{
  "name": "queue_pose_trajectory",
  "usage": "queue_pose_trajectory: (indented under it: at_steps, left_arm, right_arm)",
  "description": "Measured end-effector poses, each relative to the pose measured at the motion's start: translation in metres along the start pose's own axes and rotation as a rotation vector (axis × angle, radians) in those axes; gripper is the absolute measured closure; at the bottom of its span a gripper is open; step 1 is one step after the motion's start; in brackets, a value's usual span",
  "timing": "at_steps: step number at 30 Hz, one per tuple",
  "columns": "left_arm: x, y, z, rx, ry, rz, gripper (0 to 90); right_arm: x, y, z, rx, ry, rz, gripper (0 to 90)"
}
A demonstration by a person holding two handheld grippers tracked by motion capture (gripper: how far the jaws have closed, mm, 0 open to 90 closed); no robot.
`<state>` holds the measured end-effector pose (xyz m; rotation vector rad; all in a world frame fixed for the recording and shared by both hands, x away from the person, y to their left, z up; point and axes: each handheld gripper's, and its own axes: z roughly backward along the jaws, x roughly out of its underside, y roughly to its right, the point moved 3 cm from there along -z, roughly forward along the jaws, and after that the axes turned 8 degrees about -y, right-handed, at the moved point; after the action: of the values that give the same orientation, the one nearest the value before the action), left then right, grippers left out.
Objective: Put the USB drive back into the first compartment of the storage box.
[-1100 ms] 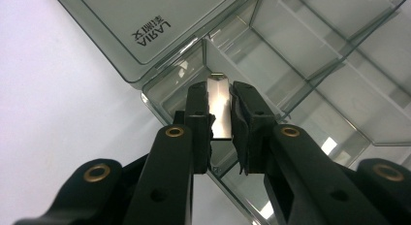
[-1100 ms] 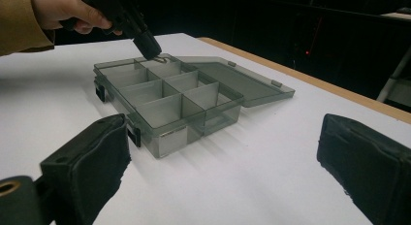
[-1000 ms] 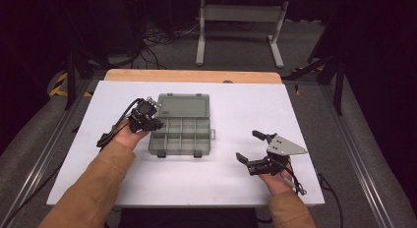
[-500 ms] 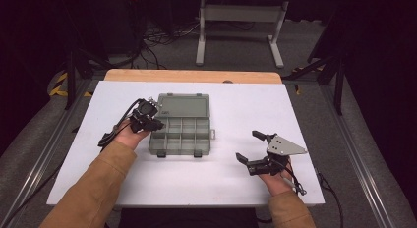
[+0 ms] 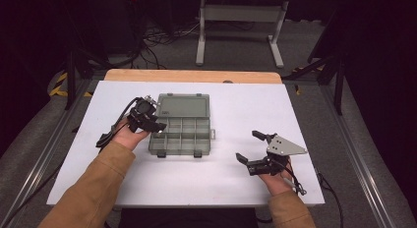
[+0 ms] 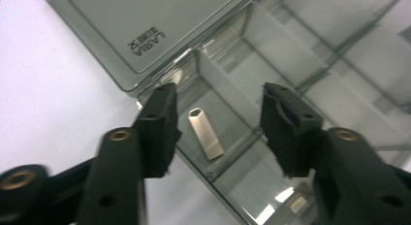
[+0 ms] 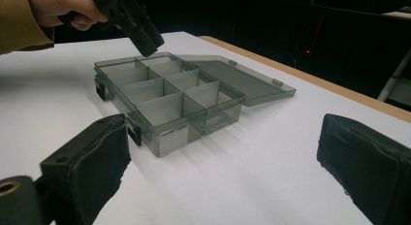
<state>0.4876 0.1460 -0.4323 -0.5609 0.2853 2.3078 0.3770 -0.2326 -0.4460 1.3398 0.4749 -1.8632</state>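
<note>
An open grey see-through compartment box (image 5: 182, 135) lies on the white table, its lid (image 5: 184, 106) folded flat toward the far side. My left gripper (image 5: 156, 126) hangs over the box's far-left compartment. Its jaws have just been opening and now stand apart (image 6: 220, 104). A small silver USB stick (image 6: 205, 133) lies loose on that compartment's floor below the gap, touched by neither pad. My right gripper (image 5: 247, 146) rests open to the right of the box, with nothing between its fingers (image 7: 223, 133). From there the box (image 7: 169, 89) and the left gripper (image 7: 140, 33) are seen farther off.
The white tabletop (image 5: 246, 105) ends in a wooden strip (image 5: 192, 75) at the far edge. Behind it on the floor stand a metal frame (image 5: 241, 21) and loose cables. The box's other compartments look empty.
The left gripper's jaws have parted a little above the box. Both hands stay where they were.
</note>
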Motion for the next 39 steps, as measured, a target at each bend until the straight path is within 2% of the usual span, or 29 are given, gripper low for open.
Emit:
queue_pose_trajectory:
  at_steps: [5, 10, 16, 22, 25, 30, 37, 39]
  left_arm:
    - [0.0, 0.005, 0.011, 0.023, 0.052, -0.017, 33.9]
    - [0.0, 0.013, 0.02, 0.029, 0.09, -0.035, 16.1]
    - [0.002, 0.021, 0.029, 0.029, 0.123, -0.051, 4.7]
    - [0.006, 0.028, 0.039, 0.031, 0.142, -0.078, 2.1]
    - [0.009, 0.033, 0.045, 0.049, 0.172, -0.094, 2.1]
    - [0.013, 0.041, 0.051, 0.045, 0.198, -0.128, 2.1]
    - [0.024, 0.05, 0.062, 0.059, 0.266, -0.171, 1.2]
    - [0.028, 0.051, 0.065, 0.066, 0.299, -0.181, 1.0]
  right_arm:
    - [0.0, 0.0, 0.0, -0.002, 0.001, 0.0, 5.3]
    - [0.0, 0.0, -0.001, -0.001, 0.0, 0.001, 5.3]
    - [0.0, 0.0, -0.001, -0.001, 0.001, 0.002, 5.3]
    - [0.0, 0.001, -0.001, -0.003, 0.0, 0.0, 5.3]
    - [0.0, 0.0, -0.001, -0.002, -0.003, 0.001, 5.3]
    - [0.0, 0.0, -0.001, -0.003, 0.001, 0.0, 5.3]
    - [0.0, 0.0, -0.001, -0.006, 0.005, -0.006, 5.2]
    - [0.0, 0.0, -0.001, -0.006, 0.004, -0.007, 5.2]
